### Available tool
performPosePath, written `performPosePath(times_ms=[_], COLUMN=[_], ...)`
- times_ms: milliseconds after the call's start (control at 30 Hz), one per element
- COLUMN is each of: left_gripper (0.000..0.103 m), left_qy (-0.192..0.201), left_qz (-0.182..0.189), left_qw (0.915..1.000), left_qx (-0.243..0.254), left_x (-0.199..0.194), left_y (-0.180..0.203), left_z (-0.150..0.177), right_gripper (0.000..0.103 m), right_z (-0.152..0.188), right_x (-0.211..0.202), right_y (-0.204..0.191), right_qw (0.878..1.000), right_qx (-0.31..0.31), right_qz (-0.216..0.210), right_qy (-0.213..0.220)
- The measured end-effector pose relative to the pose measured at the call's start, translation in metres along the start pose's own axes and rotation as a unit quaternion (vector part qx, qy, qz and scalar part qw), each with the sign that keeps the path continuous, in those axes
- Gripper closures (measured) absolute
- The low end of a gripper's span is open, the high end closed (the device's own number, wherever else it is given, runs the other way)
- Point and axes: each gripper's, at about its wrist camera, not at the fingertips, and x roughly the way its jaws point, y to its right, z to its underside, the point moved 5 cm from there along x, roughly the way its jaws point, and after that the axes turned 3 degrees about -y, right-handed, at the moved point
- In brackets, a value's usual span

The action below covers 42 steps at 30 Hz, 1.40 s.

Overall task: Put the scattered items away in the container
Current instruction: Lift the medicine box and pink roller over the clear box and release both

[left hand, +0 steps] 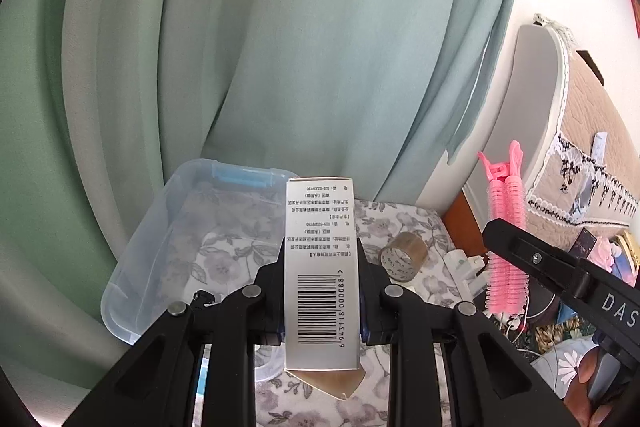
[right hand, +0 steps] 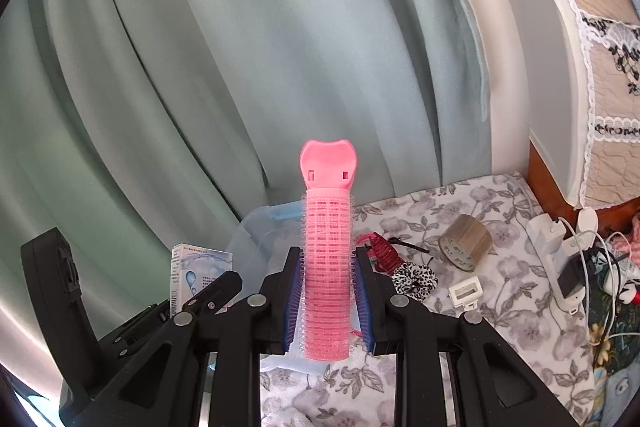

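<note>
Silver carton [left hand: 320, 267] is clamped by the left gripper [left hand: 322, 291] beside the clear plastic container [left hand: 148, 243]; pink hair-roller clip [right hand: 327, 267] is clamped by the right gripper [right hand: 327, 299].

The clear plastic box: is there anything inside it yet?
The clear box shows only the flowered cloth through its bottom; nothing visible inside. The carton in the left claw hides its near right corner.

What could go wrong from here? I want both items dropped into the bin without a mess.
1. The box is gripped near its lower end by the left gripper, so it could pivot or slip.
2. Its bottom flap hangs open; any contents might fall out.
3. The pink hair roller in the right gripper is springy and could pop loose beside the clear container.
</note>
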Motion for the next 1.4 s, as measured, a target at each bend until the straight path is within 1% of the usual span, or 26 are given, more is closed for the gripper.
performPosePath(times_ms=[233,500,833,1133,1400], left_gripper=[0.077,0.077,0.077,0.077,0.077], left_qy=[0.018,0.018,0.014,-0.007,-0.035], left_qz=[-0.019,-0.032,-0.050,-0.059,-0.063], left_qw=[0.9995,0.9985,0.9963,0.9948,0.9928], left_qx=[-0.019,-0.041,-0.068,-0.083,-0.096], left_x=[-0.010,-0.006,0.000,0.016,0.038], left_y=[-0.029,-0.059,-0.092,-0.112,-0.125], left_z=[-0.009,-0.012,-0.014,-0.007,0.000], right_gripper=[0.076,0.076,0.076,0.076,0.076], right_z=[-0.001,0.000,0.003,0.013,0.027], right_x=[0.008,0.026,0.052,0.085,0.115], right_y=[-0.031,-0.058,-0.081,-0.089,-0.090], right_qw=[1.000,0.998,0.997,0.995,0.991], right_qx=[-0.025,-0.049,-0.069,-0.076,-0.077], right_qz=[-0.017,-0.032,-0.042,-0.046,-0.044], right_qy=[0.002,-0.007,-0.022,-0.055,-0.099])
